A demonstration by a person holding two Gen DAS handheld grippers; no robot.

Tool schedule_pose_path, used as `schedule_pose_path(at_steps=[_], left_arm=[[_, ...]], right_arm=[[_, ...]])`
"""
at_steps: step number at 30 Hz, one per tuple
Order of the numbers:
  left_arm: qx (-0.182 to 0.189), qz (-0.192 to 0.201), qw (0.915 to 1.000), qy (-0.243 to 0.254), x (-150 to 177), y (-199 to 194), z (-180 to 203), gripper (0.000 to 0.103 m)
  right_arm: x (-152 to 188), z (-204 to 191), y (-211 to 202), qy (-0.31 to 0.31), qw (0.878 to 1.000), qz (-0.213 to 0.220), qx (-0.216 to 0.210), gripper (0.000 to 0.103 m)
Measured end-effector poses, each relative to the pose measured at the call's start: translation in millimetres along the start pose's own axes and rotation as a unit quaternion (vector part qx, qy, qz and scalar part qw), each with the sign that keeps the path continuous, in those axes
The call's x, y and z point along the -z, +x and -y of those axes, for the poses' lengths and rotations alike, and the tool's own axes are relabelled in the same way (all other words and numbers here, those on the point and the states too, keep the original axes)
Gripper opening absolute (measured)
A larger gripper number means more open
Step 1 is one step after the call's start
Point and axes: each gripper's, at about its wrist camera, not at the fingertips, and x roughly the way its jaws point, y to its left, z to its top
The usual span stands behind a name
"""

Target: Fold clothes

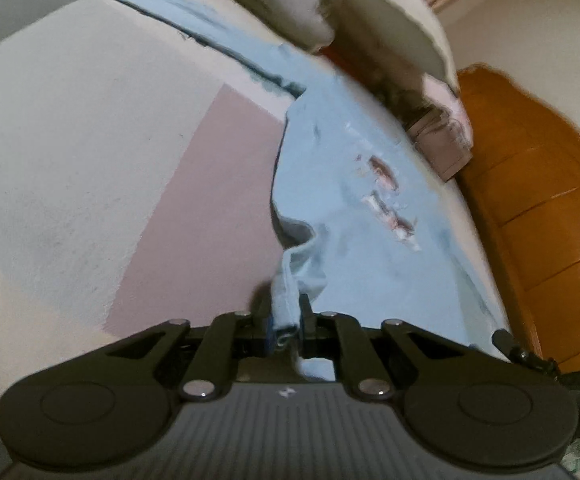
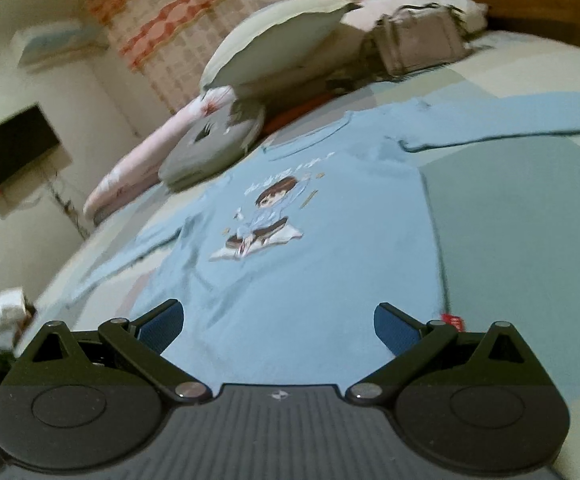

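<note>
A light blue long-sleeved shirt (image 2: 309, 248) with a cartoon print (image 2: 266, 216) lies face up, spread on the bed. My right gripper (image 2: 278, 328) is open, its blue pads (image 2: 162, 326) wide apart just above the shirt's bottom hem, with a red tag (image 2: 453, 322) near the right finger. My left gripper (image 1: 286, 320) is shut on a lifted fold of the shirt's edge (image 1: 286, 304). The shirt (image 1: 353, 208) runs away from it, one sleeve (image 1: 130, 4) stretching to the upper left.
The bed cover (image 1: 90, 140) has pale green, pink and teal patches. Pillows and folded bedding (image 2: 290, 40) pile at the head of the bed. A wooden floor (image 1: 537, 208) lies beside the bed. A wall screen (image 2: 14, 144) hangs left.
</note>
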Motion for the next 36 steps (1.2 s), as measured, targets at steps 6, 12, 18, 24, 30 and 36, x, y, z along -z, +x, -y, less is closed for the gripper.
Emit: schedule_pose_path(at_steps=[6, 12, 18, 24, 30, 36], left_arm=[[0.026, 0.006, 0.9996, 0.011, -0.6, 1.7, -8.6, 0.010], [0.033, 0.008, 0.9992, 0.020, -0.2, 2.2, -9.8, 0.011], [0.038, 0.005, 0.9992, 0.012, -2.9, 5.3, -11.7, 0.011], [0.032, 0.002, 0.9995, 0.007, -3.8, 6.6, -11.3, 0.012], [0.000, -0.024, 0.9997, 0.006, -13.4, 9.3, -0.3, 0.012], [-0.030, -0.027, 0.9989, 0.024, -7.6, 2.9, 10.8, 0.012]], right_arm=[[-11.4, 28.3, -37.1, 0.095, 0.995, -0.016, -0.013, 0.103], [0.7, 46.8, -40.6, 0.137, 0.985, -0.098, 0.023, 0.103], [1.4, 50.1, -15.3, 0.146, 0.984, -0.088, -0.056, 0.103], [10.0, 39.5, -24.6, 0.158, 0.980, -0.112, -0.048, 0.103], [24.9, 49.6, -41.1, 0.202, 0.972, -0.079, -0.090, 0.103], [32.1, 40.3, -27.9, 0.136, 0.989, -0.059, -0.020, 0.037]])
